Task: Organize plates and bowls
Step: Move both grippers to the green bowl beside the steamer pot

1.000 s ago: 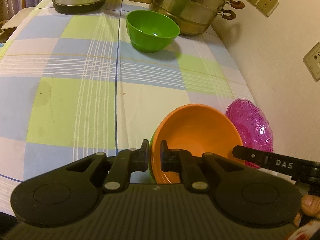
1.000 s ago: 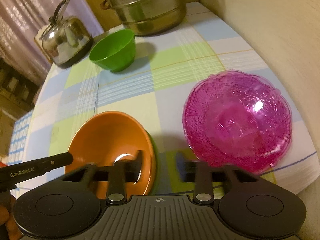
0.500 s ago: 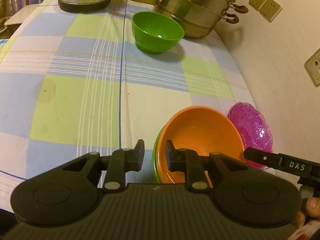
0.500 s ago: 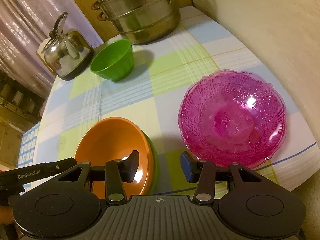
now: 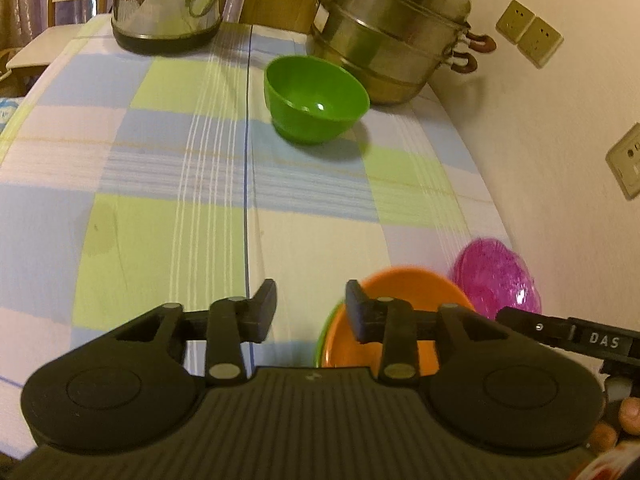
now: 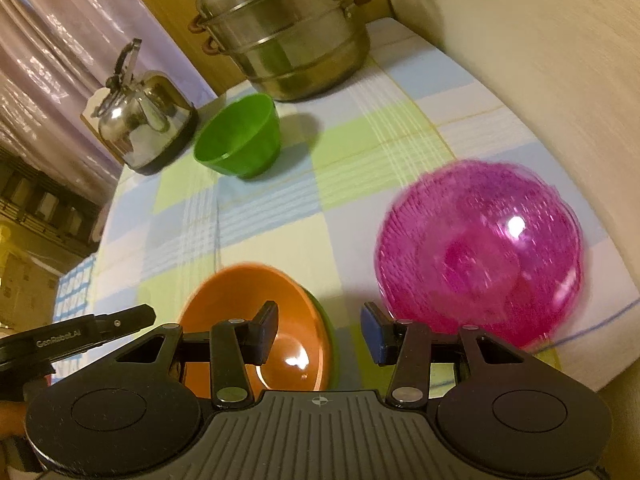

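Both tools, the left gripper (image 5: 311, 304) and right gripper (image 6: 319, 330), have their jaws apart, holding nothing. Largest, the ribbed pink translucent plate (image 6: 480, 252) lies alone near the wall. The orange plastic bowl (image 6: 256, 312) already nests in a green one. The small green plastic bowl (image 6: 238, 136) remains apart, unstacked.

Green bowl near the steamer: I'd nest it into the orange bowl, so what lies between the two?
Only bare checked tablecloth separates the green bowl from the orange bowl; the right wrist view shows it, and the left wrist view agrees.
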### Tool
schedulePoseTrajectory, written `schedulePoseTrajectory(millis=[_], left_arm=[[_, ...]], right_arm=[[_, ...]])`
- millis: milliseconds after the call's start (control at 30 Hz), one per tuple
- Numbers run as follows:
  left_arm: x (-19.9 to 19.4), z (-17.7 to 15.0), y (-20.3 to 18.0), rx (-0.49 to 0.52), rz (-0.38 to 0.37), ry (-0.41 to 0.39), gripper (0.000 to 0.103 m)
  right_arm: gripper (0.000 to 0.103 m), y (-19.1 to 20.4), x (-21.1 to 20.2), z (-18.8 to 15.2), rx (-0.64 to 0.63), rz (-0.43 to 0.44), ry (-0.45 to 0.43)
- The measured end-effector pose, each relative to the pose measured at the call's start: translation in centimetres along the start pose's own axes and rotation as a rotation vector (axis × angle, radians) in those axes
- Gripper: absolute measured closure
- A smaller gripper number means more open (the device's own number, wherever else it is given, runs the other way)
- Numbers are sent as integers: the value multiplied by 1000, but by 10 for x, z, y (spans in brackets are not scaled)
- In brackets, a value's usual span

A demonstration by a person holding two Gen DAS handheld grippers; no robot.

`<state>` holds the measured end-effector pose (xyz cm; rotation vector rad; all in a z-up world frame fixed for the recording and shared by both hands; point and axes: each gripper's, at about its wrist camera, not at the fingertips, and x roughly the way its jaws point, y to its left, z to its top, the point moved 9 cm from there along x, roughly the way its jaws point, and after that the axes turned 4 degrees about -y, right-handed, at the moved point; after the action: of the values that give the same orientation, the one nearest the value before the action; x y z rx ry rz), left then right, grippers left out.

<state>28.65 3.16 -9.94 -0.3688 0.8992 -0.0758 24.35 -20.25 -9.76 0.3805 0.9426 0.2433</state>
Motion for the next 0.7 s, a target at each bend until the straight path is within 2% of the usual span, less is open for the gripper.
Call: schedulePoseTrajectory(millis=[367, 633, 700], left_arm=[[27, 78, 15, -15, -17, -38, 50], [67, 135, 29, -29, -30, -58, 37], [80, 144, 34, -27, -21, -59, 37]], right_arm=[[57, 27, 25, 68, -38, 41, 4], [57, 37, 65, 117, -56, 49, 4], [57, 39, 80, 127, -61, 53, 12]])
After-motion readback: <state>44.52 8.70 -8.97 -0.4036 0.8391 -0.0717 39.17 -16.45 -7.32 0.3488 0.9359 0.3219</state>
